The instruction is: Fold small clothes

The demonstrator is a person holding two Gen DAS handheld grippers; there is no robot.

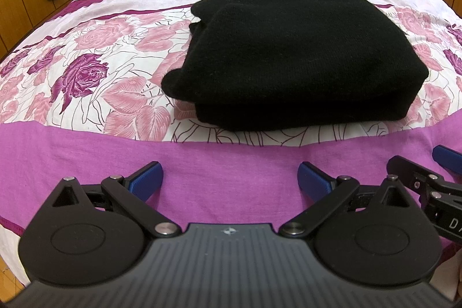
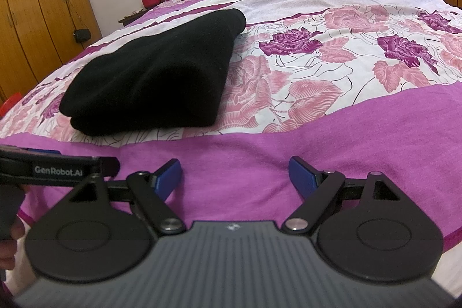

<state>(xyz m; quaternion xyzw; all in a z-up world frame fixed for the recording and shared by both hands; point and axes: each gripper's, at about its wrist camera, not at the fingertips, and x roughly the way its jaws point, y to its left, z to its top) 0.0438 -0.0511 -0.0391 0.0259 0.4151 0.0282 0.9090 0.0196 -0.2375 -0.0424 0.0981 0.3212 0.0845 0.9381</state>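
Black garment [image 1: 294, 59] lying folded on bed [image 1: 231, 160]; both jaws hanging released (nothing held), probably since folding looks done.

Even, soft indoor light, faint shadows, sharp focus, strong fisheye bending at the edges, dark vignetted corners.

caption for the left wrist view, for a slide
Folded black garment resting on a floral bedspread, with the open, empty left gripper held short of it.
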